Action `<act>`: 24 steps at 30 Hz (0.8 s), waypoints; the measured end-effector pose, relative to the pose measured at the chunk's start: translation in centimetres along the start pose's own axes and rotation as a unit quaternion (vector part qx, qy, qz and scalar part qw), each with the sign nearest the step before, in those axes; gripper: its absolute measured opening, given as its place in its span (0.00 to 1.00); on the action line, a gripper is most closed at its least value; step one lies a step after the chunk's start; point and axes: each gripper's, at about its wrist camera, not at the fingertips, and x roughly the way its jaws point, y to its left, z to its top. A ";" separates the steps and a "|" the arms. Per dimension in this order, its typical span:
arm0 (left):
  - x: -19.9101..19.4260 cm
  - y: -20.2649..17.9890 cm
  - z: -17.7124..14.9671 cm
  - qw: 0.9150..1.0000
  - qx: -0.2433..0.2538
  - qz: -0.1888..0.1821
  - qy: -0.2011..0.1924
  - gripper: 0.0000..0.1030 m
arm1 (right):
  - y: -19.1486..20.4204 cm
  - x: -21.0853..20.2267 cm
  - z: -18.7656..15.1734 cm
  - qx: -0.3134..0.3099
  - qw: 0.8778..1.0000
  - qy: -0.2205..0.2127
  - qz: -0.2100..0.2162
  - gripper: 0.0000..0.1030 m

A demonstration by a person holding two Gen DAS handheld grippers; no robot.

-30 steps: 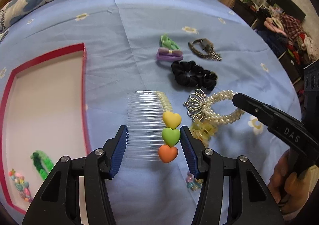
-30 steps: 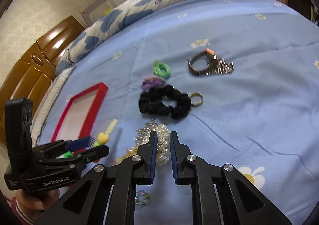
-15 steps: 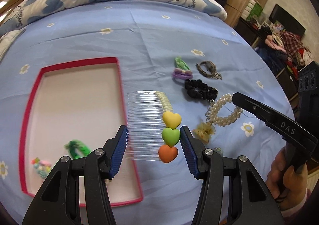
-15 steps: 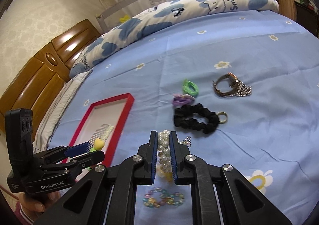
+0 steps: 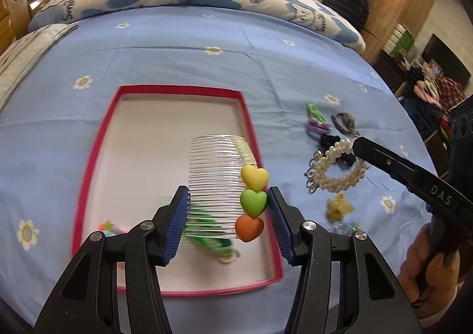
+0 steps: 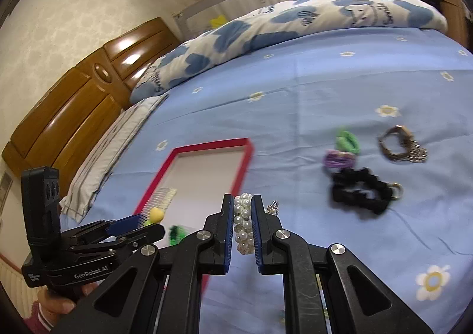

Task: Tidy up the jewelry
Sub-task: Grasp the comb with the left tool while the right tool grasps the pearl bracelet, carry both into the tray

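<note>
On the blue flowered bedsheet (image 5: 236, 74), a shallow red-rimmed box (image 5: 97, 153) is lying open and serving as the landmark for everything else. Above the box, the left gripper (image 5: 227, 212) is clenching a clear hair comb (image 5: 215, 168) trimmed with yellow, green and orange hearts, its teeth pointing toward the box's left side. Just right of the box, the right gripper (image 6: 243, 230) is squeezing a pearl bracelet (image 6: 244, 227) between nearly closed pads, the loop dangling over the sheet. Inside the box, a green hair tie (image 5: 207, 230) and a small pastel bead piece (image 5: 113, 227) are lying near its close edge. Further right of the box, a black scrunchie (image 6: 360, 193), purple and green ties and a watch (image 6: 399, 146) are waiting. Judging from the dangling, the bracelet could be slipping free or landing on the rim; the comb could be dropping onto the green tie and tangling.
</note>
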 end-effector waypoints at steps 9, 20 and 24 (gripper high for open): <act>-0.2 4.4 0.1 0.999 -0.033 0.027 -0.004 0.51 | 5.1 4.0 0.9 -0.024 0.999 0.018 0.045 0.11; 1.8 8.0 0.4 0.997 -0.057 0.048 0.016 0.51 | 8.2 10.0 0.9 -0.017 0.996 0.047 0.077 0.11; 2.7 8.3 0.3 0.997 -0.058 0.049 0.022 0.51 | 6.9 10.9 -0.2 -0.002 0.996 0.063 0.068 0.11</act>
